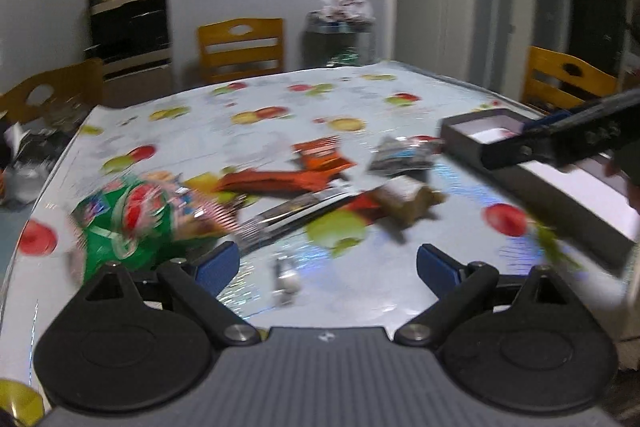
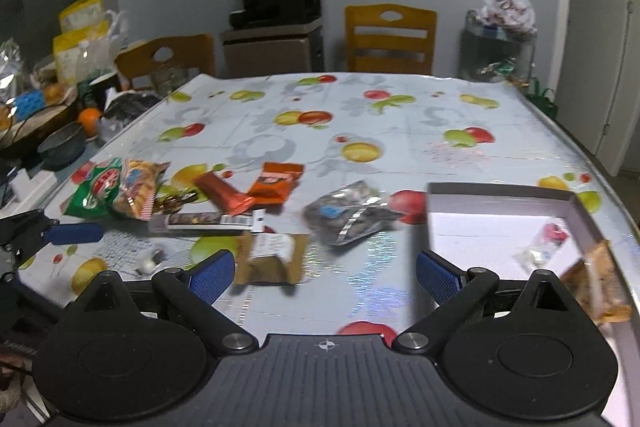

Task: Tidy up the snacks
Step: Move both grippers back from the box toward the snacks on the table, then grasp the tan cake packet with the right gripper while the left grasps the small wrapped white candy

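Both pairs of blue-padded fingers stand wide apart with nothing between them: the left gripper hovers over bare tablecloth, and the right gripper hangs spread just beside the near left corner of the grey box, its fingers clear of every packet.

Taking the box as landmark: it lies open on the fruit-print table, near the right edge. Inside it, toward its near right corner, lie a small clear wrapper with a pink spot and a brown crumbly-looking snack.

Just left of the box sits a dark silvery pouch. Further left, in front of the right gripper's left finger, a tan packet with a white label lies flat. Beyond it a long dark bar wrapper stretches sideways, and behind that two orange wrappers lie near each other. Farthest left from the box, a green bag and a yellow-red patterned bag lie one against the other.

From the left wrist view, much blurred, the right gripper's arm crosses above the near wall of the box. Wooden chairs stand past the table's far side.
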Motion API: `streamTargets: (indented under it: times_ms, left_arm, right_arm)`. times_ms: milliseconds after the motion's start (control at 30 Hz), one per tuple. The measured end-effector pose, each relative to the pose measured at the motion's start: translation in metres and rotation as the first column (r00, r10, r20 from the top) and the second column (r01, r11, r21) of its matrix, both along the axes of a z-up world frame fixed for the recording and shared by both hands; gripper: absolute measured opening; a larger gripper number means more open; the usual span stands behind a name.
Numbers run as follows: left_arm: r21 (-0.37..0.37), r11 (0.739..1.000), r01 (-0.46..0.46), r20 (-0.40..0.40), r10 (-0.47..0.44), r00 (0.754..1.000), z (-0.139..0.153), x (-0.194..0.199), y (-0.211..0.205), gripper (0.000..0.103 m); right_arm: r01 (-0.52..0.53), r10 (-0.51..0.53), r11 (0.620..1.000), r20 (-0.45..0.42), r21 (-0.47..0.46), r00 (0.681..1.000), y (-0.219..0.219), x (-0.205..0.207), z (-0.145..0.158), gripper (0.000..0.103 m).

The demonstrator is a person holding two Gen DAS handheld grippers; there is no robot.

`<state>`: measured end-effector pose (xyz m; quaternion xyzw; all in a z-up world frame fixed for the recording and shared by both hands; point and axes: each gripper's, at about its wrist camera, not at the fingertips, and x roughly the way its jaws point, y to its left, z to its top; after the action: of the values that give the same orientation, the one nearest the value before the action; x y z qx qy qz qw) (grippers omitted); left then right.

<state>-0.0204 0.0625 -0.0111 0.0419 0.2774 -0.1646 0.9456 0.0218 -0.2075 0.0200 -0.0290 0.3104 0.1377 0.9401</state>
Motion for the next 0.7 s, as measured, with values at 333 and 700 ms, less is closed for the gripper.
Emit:
streamTargets:
  times_ms: [333,700]
  left_arm:
    - [0.016,0.997,-0.082,-0.034,0.082,0.996,-0.023,0.024,-0.003,0.096]
    - [0.009,0.996,-0.091,-0.073,0.092,0.993,-0.035,0.041,-0.014,0.096]
  right_arm:
    - [-0.033,0.033,0.999,-0.001,-0.03,0.999,0.033,0.012,-0.018,0.098]
    - [-0.013,0.013,0.999,-0.011,-0.035,1.0,0.053,0.039,-0.04,0.098]
